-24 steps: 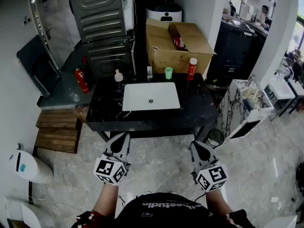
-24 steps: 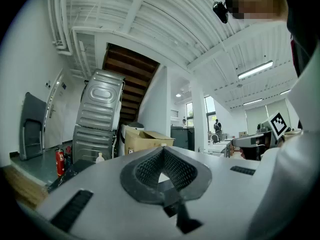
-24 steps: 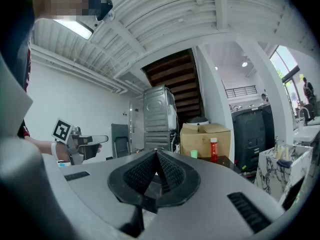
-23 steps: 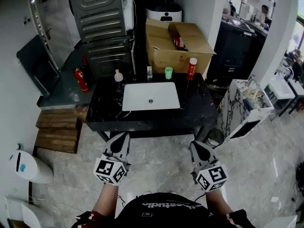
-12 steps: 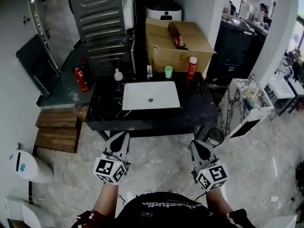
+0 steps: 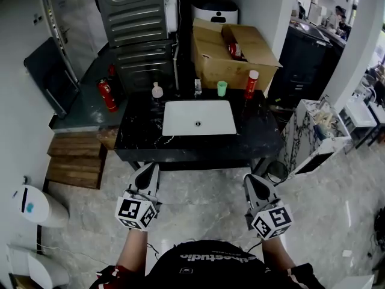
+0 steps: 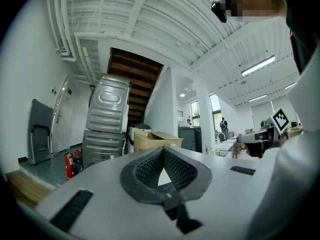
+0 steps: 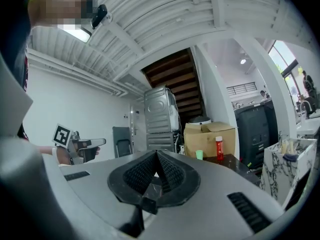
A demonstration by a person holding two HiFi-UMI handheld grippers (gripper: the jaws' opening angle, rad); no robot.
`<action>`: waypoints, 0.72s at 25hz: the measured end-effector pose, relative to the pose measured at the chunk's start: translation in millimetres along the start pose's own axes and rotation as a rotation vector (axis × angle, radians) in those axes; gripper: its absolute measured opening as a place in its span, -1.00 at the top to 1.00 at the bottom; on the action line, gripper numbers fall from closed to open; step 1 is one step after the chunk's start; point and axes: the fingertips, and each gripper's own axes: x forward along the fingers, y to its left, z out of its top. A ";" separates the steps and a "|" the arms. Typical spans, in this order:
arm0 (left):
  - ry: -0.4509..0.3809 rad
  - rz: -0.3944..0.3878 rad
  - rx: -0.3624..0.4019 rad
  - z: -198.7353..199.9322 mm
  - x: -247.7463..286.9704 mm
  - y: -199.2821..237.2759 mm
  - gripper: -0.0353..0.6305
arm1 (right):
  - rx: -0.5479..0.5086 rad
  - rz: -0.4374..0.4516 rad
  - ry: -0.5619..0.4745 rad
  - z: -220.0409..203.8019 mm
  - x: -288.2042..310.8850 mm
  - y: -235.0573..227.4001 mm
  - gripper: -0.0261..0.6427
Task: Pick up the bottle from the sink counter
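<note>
Left gripper (image 6: 147,174): jaws pressed together with nothing between them, held low in front of the body and well short of the counter.
Right gripper (image 6: 252,184): the same picture, pads closed on each other and empty, on the far side of the floor gap from the counter.
Sink counter (image 6: 258,142): black marble top with a white basin (image 6: 180,125) sunk in the middle; everything loose stands along the back edge.
Bottle: a red bottle (image 6: 251,84) with a white cap stands upright at the back right, just right of a green cup (image 6: 222,88) and right in front of a cardboard box (image 6: 216,65).
Second candidate: a small pale bottle (image 6: 157,90) stands at the back left; the task does not say which one it means.
Step in hand: the approach, by my reading, since nothing is gripped yet and both grippers are well apart from either bottle.
Which gripper: each bottle sits on one gripper's own side, so the right one suits the red bottle and the left one the pale bottle.
How to do it well: spread the jaws before arriving, come in level over the counter, straddle the body below the cap, then close and lift straight up.
Watch for: the red bottle looks tall and narrow, so a sideways nudge could topple it; the cup is close by on one side and the box close behind.
</note>
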 end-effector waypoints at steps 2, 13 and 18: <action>-0.005 0.003 -0.003 -0.1 -4.5 10.5 0.85 | -0.002 0.001 -0.003 -1.2 5.0 8.3 0.81; 0.006 -0.004 -0.036 -24.7 -4.1 47.3 0.85 | 0.004 -0.032 0.035 -26.8 22.9 25.8 0.81; 0.010 0.012 -0.044 -33.7 33.4 68.5 0.85 | 0.001 -0.001 0.018 -22.0 70.5 5.3 0.81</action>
